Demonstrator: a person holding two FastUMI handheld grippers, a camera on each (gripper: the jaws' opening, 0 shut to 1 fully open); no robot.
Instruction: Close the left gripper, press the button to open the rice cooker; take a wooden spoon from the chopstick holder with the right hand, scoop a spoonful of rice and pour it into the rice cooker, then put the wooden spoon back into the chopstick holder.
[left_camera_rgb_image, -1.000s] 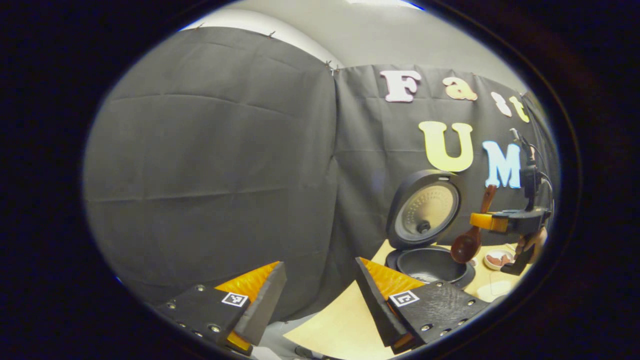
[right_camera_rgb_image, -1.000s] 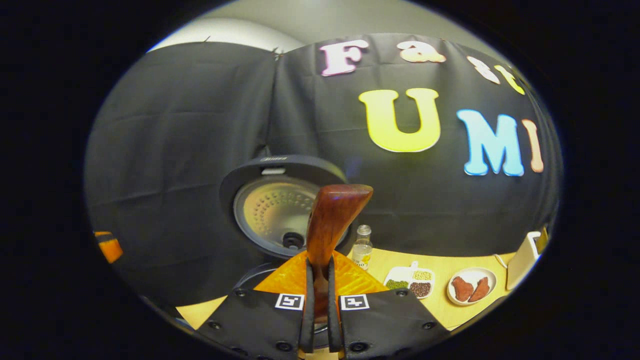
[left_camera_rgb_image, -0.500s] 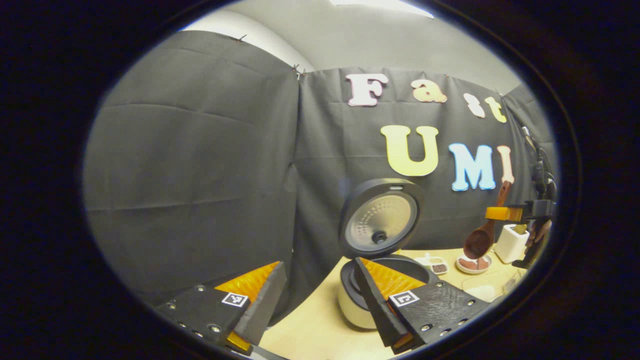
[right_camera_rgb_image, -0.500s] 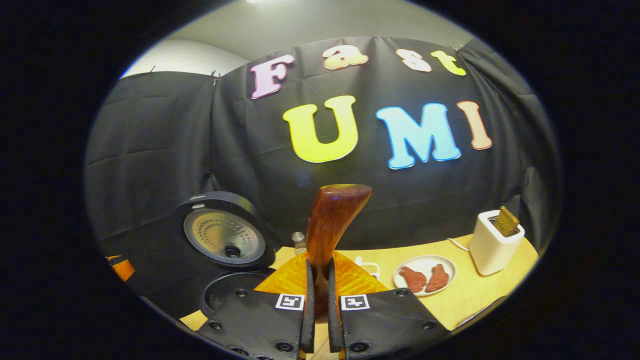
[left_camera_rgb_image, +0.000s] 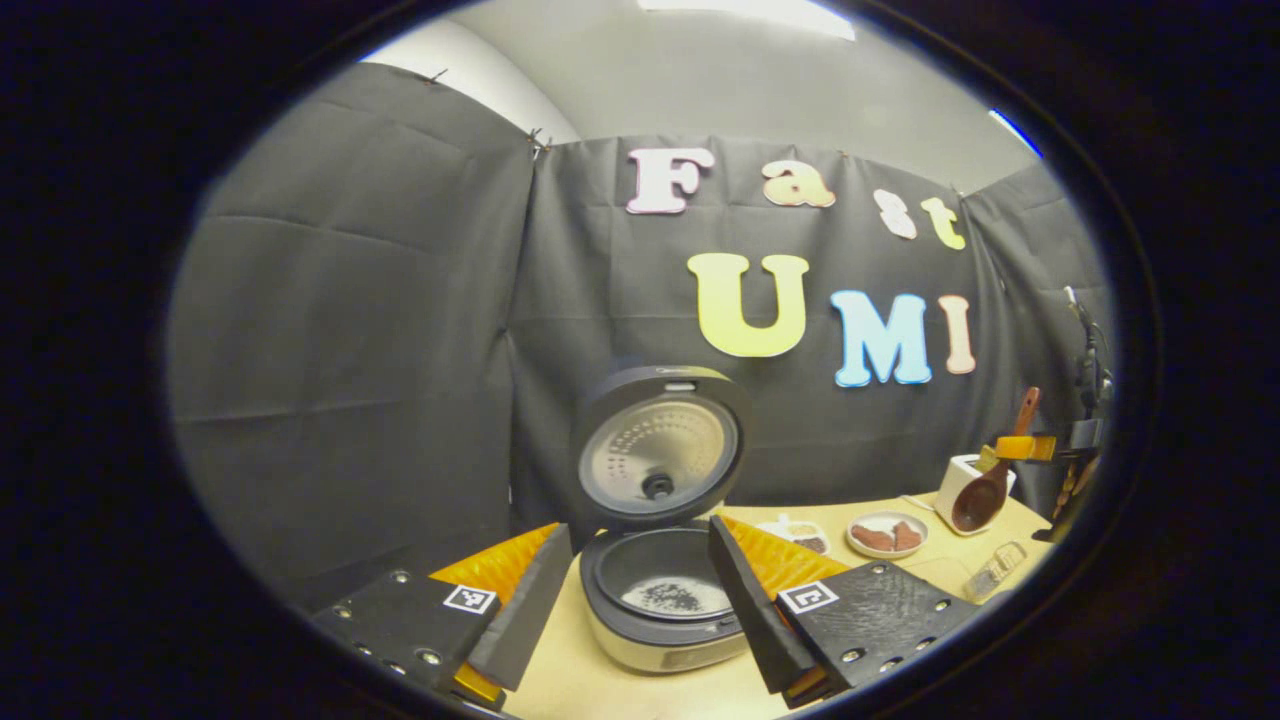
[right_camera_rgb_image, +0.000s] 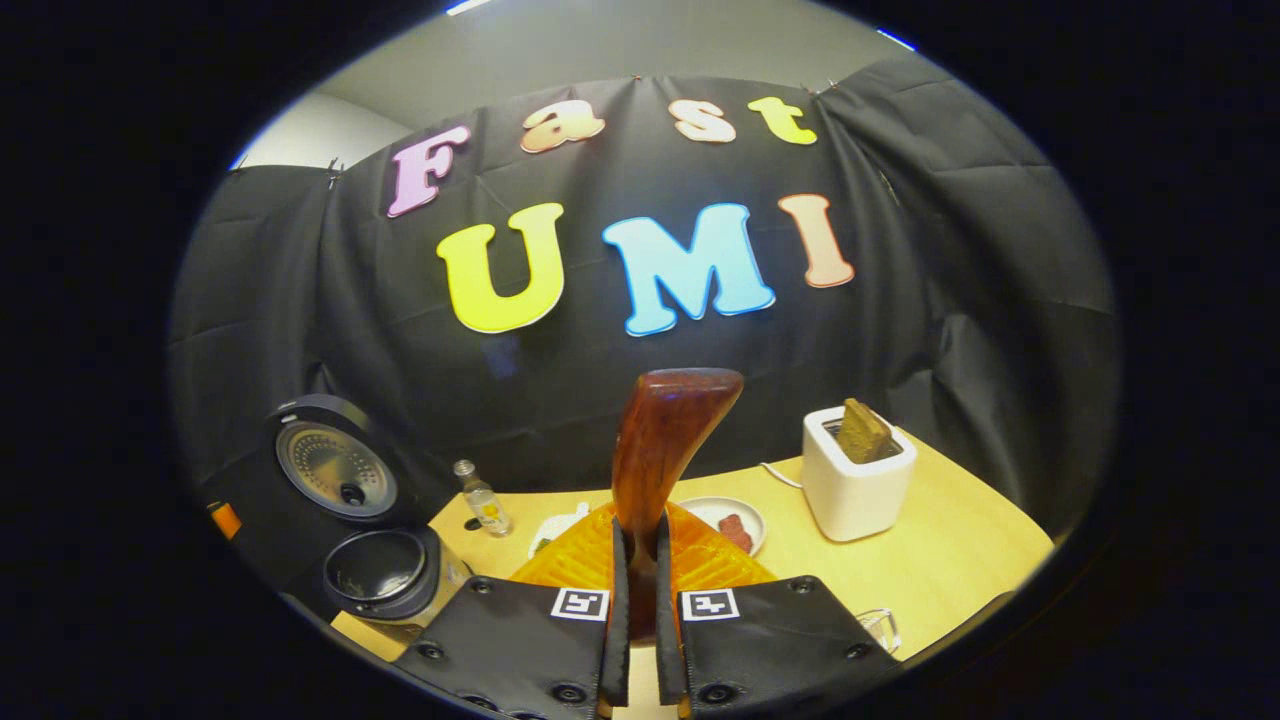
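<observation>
The rice cooker (left_camera_rgb_image: 660, 625) stands open with its lid (left_camera_rgb_image: 660, 450) upright, and dark grains lie on the bottom of its pot. My left gripper (left_camera_rgb_image: 635, 590) is open, its fingers framing the cooker from nearer the camera. At the far right my right gripper (left_camera_rgb_image: 1030, 448) holds the wooden spoon (left_camera_rgb_image: 985, 495), bowl hanging down in front of the toaster. In the right gripper view, my right gripper (right_camera_rgb_image: 638, 560) is shut on the spoon's handle (right_camera_rgb_image: 665, 450), which sticks up between the fingers. The cooker (right_camera_rgb_image: 385, 570) sits low at the left there.
A white toaster (right_camera_rgb_image: 855, 475) with a slice in it stands on the wooden table (right_camera_rgb_image: 960, 540). A plate of meat (left_camera_rgb_image: 885, 533), a small divided dish (left_camera_rgb_image: 800, 535) and a little bottle (right_camera_rgb_image: 483, 500) sit behind the cooker. A clear glass container (left_camera_rgb_image: 995, 570) is near the table's right front.
My right gripper has carried the spoon to the right, away from the cooker and toward the toaster. The left gripper view has swung so the cooker now sits between its open fingers.
</observation>
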